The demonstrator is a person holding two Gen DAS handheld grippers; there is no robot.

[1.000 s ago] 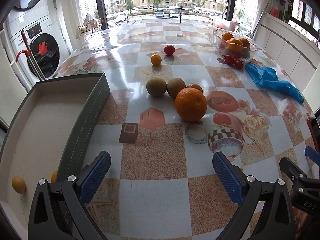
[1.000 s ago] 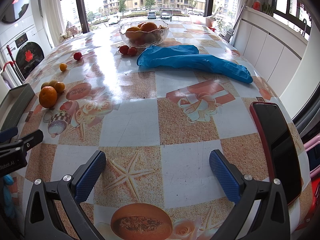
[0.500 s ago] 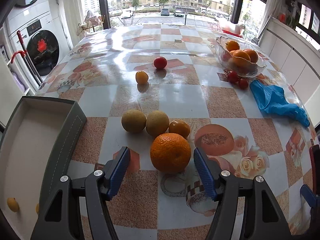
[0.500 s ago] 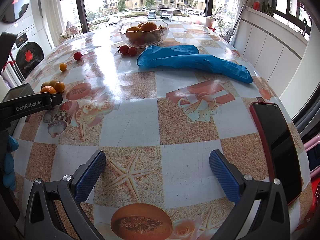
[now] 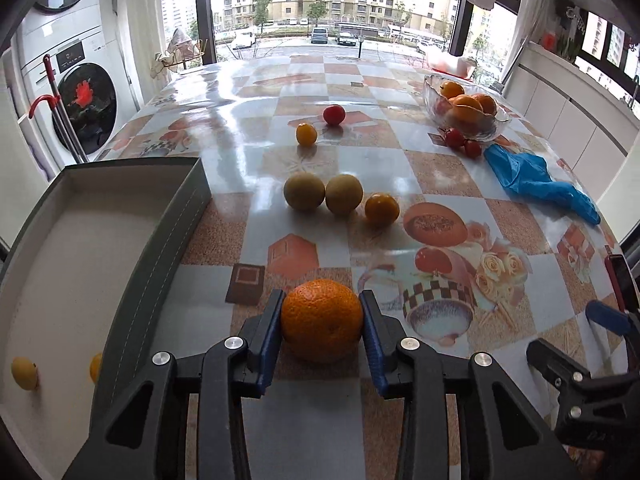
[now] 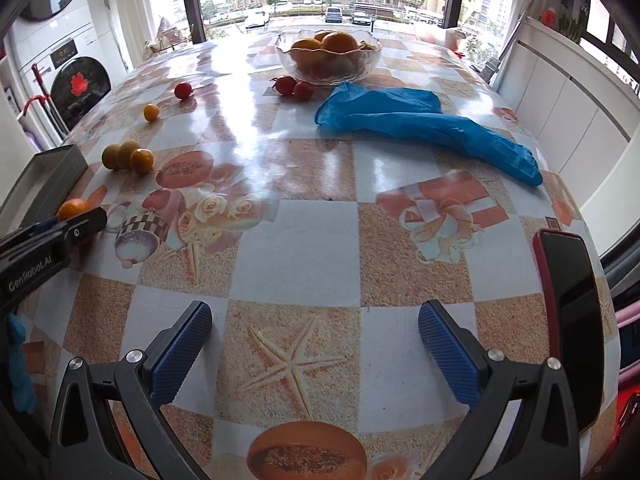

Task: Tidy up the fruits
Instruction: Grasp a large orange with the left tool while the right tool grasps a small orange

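My left gripper point(image 5: 322, 322) is shut on a large orange point(image 5: 322, 319) and holds it above the table, just right of the grey box point(image 5: 132, 304). The orange also shows in the right wrist view point(image 6: 72, 208). Two small yellow fruits point(image 5: 25, 373) lie inside the box. Two brownish-green round fruits point(image 5: 304, 191) and a small orange fruit point(image 5: 381, 209) sit together mid-table. A small yellow fruit point(image 5: 306, 134) and a red one point(image 5: 333, 115) lie farther back. My right gripper point(image 6: 314, 348) is open and empty over the table's near right part.
A glass bowl point(image 6: 288, 58) of oranges stands at the far side with two red fruits point(image 6: 294, 87) beside it. A blue glove point(image 6: 420, 124) lies on the right. A red-cased phone point(image 6: 572, 304) lies at the right edge. A washing machine point(image 5: 80, 96) stands left of the table.
My left gripper closed on the large orange and drew it back toward me, away from the fruit cluster and nearer the box. The right gripper has not moved.
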